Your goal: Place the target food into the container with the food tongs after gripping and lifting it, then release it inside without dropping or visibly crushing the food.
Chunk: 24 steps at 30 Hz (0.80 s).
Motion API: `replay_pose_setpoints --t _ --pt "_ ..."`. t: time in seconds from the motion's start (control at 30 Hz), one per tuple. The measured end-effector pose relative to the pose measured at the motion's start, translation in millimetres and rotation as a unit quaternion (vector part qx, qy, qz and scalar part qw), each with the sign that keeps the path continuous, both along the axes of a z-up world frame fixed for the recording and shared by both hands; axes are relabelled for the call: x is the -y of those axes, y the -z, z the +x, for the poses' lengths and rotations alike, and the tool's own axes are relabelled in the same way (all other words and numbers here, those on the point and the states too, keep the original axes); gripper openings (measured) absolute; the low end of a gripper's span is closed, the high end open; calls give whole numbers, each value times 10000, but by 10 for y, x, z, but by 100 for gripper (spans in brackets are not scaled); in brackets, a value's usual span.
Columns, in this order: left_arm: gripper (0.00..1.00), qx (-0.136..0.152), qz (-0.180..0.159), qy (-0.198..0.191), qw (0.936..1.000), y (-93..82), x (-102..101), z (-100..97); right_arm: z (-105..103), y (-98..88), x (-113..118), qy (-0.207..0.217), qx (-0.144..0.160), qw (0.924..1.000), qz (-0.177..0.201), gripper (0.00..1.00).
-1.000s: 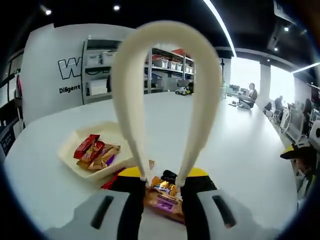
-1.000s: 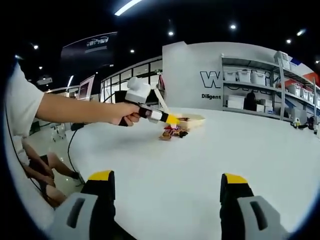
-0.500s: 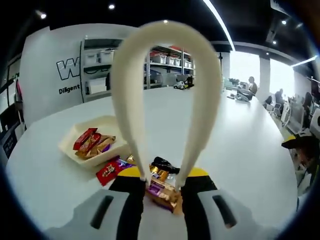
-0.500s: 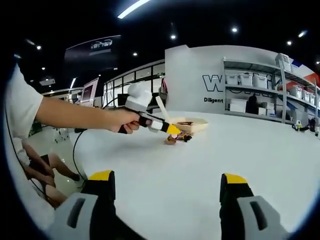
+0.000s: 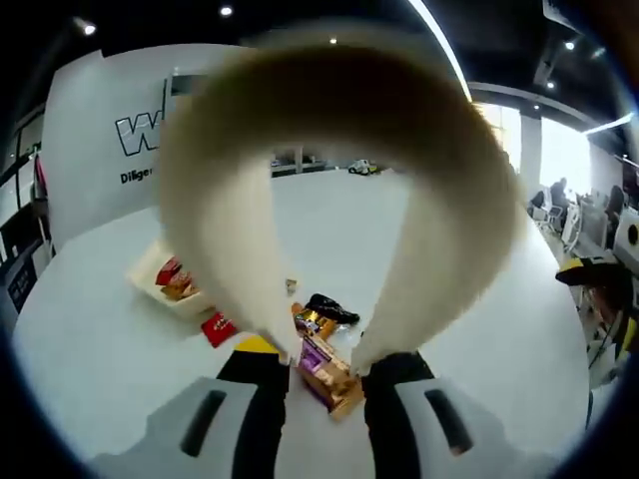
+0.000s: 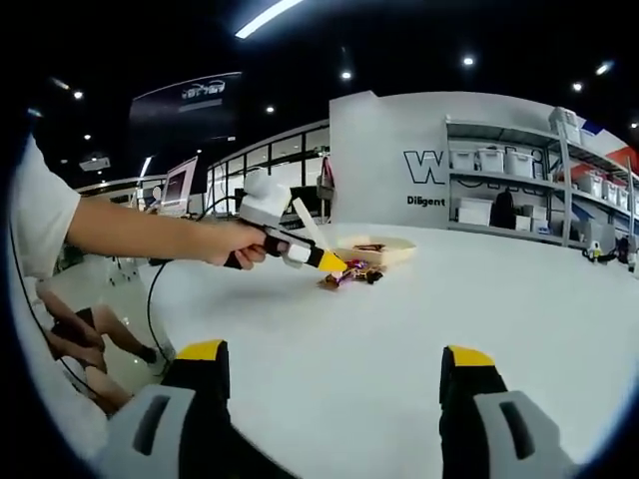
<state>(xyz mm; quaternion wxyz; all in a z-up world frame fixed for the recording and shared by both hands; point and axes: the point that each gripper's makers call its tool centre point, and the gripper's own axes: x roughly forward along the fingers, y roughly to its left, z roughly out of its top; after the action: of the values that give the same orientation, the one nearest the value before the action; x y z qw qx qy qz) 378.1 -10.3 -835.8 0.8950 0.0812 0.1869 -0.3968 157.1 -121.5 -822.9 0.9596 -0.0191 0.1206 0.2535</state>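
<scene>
Gripper on the left (image 5: 318, 364) rides low over the white worktop (image 5: 479, 289), its black jaws with yellow tips drawn narrow around the two legs of the cream food tongs (image 5: 339, 150), a smooth loop (blurred) that arches up over most of the left gripper view. In the right gripper view the same left gripper shows from the side, held in a person's hand (image 6: 235, 242) at the end of a bare forearm stretched level over the worktop from a white sleeve (image 6: 40, 220); the tool tilts nose-down toward the wrappers.

Right gripper (image 6: 334, 374) hovers over bare worktop with its jaws spread wide and nothing between them.

Grey shelving (image 6: 509, 190) with pale bins stands against the far wall.

Farther left on the worktop sits the shallow cream tray (image 5: 150, 284), rectangular with rounded corners, holding red and tan wrapped snacks (image 5: 174, 280).

Between the tong tips lies the target, a glossy purple-and-orange wrapped snack (image 5: 324, 369); whether the tips touch it I cannot tell. Just beyond it lie a gold wrapper (image 5: 312, 321) and a crumpled black wrapper (image 5: 329, 308), and to the left a small flat red packet (image 5: 218, 327), near the tray but outside it.
</scene>
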Motion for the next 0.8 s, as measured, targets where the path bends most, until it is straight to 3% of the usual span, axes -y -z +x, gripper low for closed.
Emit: replay_pose_setpoints --t 0.33,0.5,0.7,0.8 --pt "27 -55 -78 -152 9998 -2 -222 -57 49 -62 -70 -27 48 10000 50 89" --pt "27 -88 -202 -154 9996 -51 -200 -62 77 -75 -141 -95 57 9999 48 89" --pt "28 -399 -407 -271 9980 30 -154 -41 101 -49 -151 -101 38 9999 48 89" --pt "28 -355 -357 -281 9983 47 -146 -24 124 -12 -135 -80 21 10000 23 89"
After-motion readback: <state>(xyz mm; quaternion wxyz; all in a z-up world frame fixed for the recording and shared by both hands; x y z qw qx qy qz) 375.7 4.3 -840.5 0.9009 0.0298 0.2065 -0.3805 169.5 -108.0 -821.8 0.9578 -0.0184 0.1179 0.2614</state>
